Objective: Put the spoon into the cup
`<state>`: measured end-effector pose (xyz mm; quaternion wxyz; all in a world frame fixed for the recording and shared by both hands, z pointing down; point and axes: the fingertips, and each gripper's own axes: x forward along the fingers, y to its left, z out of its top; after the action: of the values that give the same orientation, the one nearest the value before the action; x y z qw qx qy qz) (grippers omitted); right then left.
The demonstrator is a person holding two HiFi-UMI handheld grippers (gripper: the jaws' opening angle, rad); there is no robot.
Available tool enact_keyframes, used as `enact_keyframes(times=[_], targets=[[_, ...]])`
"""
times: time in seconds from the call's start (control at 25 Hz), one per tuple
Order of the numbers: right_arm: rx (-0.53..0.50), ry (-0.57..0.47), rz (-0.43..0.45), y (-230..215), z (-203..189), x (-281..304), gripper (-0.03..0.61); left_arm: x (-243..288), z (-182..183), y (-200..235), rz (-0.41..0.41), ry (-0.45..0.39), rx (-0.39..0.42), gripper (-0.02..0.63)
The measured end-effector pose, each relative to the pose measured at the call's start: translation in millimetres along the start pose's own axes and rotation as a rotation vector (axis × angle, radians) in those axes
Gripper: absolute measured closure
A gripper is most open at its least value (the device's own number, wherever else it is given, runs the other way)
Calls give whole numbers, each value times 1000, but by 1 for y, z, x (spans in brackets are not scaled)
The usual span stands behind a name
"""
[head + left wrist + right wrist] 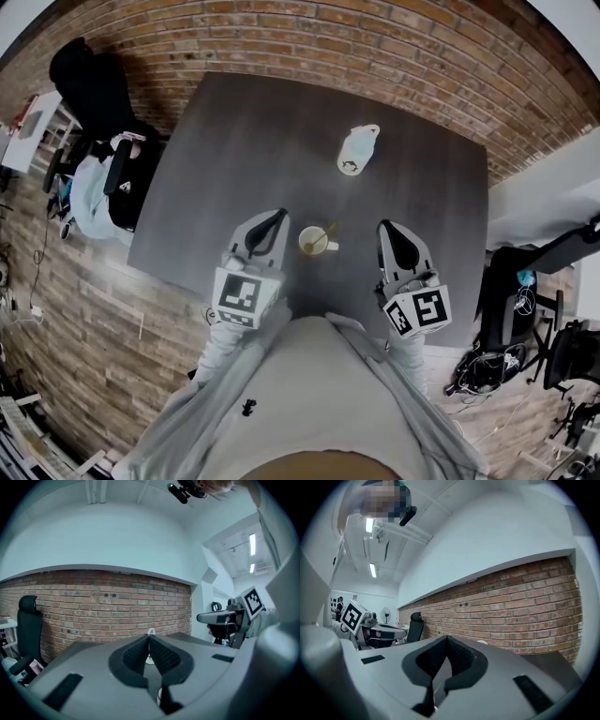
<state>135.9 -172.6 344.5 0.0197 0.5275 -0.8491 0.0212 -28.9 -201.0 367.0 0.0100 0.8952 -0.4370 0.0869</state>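
Grey sleeves and a grey torso (309,394) fill the near edge of the head view, and ahead of them one cup (313,242) stands on the dark table (225,150), close to its near edge. One spoon (328,231) stands in the cup, its handle leaning over the rim on the side away from the person; what else the cup holds cannot be told. Two grippers flank the cup, both apart from it and from the spoon. The left gripper (277,216) is just left of the cup and its fingers (136,653) meet at the tips with nothing between them. The right gripper (386,226) is a little further off on the cup's right, and its fingers (461,656) are likewise pressed together and empty. One white bottle (357,150) stands beyond the cup, well apart from it and slightly right. A black chair (89,89) sits off the table's far left corner, well away from the cup.
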Motion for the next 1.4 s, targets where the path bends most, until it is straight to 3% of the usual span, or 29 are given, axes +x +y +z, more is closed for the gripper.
enact_keyframes(times=[0.68,1.4], targets=[[63,0,-4,-5,-7,-2,561,0,-8,-1,19,13,-17,594],[58,35,23,-2,-19,3,561,3,-14,3,33,25,-24,594]])
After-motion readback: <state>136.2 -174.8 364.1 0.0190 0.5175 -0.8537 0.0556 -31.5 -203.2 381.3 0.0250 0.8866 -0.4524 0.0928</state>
